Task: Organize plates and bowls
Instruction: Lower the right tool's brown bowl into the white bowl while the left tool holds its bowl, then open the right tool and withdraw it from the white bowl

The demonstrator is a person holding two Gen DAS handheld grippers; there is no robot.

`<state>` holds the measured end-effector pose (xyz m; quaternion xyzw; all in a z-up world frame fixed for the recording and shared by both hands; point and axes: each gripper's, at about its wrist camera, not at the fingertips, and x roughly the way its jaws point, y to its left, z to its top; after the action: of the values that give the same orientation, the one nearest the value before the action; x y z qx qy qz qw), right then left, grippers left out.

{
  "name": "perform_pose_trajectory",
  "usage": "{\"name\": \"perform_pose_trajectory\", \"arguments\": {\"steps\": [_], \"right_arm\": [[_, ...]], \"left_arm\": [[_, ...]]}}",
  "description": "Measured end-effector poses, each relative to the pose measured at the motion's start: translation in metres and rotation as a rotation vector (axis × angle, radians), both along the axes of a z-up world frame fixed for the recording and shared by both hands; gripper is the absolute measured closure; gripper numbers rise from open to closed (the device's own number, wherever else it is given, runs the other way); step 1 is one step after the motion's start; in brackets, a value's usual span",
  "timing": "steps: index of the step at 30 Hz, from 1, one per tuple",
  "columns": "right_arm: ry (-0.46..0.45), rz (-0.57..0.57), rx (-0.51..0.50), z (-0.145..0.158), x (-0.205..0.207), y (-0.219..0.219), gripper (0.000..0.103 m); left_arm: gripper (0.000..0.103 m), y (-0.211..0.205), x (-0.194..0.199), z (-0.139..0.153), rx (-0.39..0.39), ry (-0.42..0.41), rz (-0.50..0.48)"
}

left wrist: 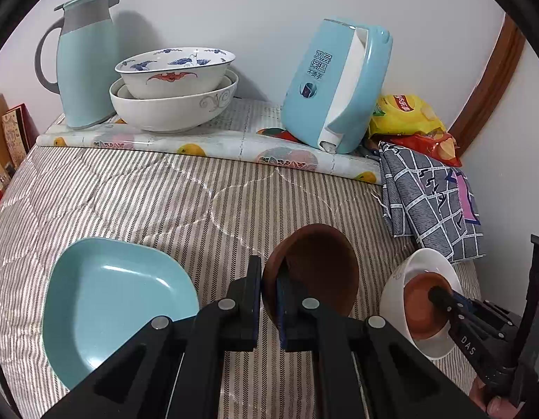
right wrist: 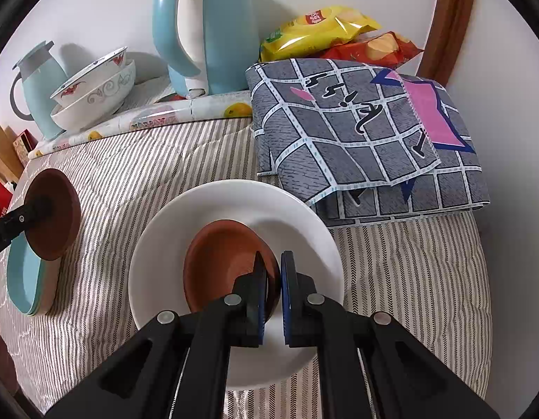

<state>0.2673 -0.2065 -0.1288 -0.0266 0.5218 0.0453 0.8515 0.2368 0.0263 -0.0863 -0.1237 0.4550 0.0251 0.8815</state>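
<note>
The left gripper (left wrist: 269,300) sits at the bottom centre of the left wrist view, its black fingers (left wrist: 250,300) pinching the rim of a dark brown round wooden bowl (left wrist: 315,276), which is lifted and tilted on edge above the striped grey-and-white quilted bed cover (left wrist: 130,195). In the right wrist view the same bowl (right wrist: 53,214) appears at the left edge, held over a pale blue square plate (right wrist: 25,279).

The right gripper (right wrist: 273,296) is at the bottom centre of its own view. Its fingers (right wrist: 260,296) are closed on the near rim of a reddish-brown shallow round dish (right wrist: 224,262), which rests inside a white round ceramic bowl (right wrist: 304,230) standing on the bed cover. From the left wrist view that white bowl (left wrist: 426,262) and dish (left wrist: 423,309) show at lower right, with the right gripper (left wrist: 440,296) reaching in.

The pale blue plate (left wrist: 109,303) lies at lower left of the left wrist view, just beside the lifted bowl.

Farther back, a folded grey grid-patterned cloth (right wrist: 367,132) lies just behind the white bowl. Along the wall, on a fruit-printed sheet (left wrist: 213,146), stand a light blue thermos jug (left wrist: 84,59), a stack of white painted bowls (left wrist: 175,83), and a light blue electric kettle (left wrist: 336,83). Yellow and red crisp bags (right wrist: 325,28) lie in the upper right corner.
</note>
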Motion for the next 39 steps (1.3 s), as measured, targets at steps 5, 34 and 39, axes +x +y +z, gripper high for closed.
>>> {"name": "perform_pose_trajectory", "arguments": {"steps": [5,34,39], "right_arm": [[0.011,0.007,-0.022,-0.004,0.003,0.006,0.096],[0.053,0.028,-0.102,-0.007,-0.003,0.016,0.068],[0.0,0.018,-0.068,0.015,-0.017,0.008,0.067]], "left_arm": [[0.095,-0.002,0.0,-0.001,-0.004,0.001,-0.011],[0.095,-0.005,-0.007,0.004,-0.017,0.016,-0.038],[0.095,-0.017,-0.012,0.013,-0.019,0.007,-0.059]]}}
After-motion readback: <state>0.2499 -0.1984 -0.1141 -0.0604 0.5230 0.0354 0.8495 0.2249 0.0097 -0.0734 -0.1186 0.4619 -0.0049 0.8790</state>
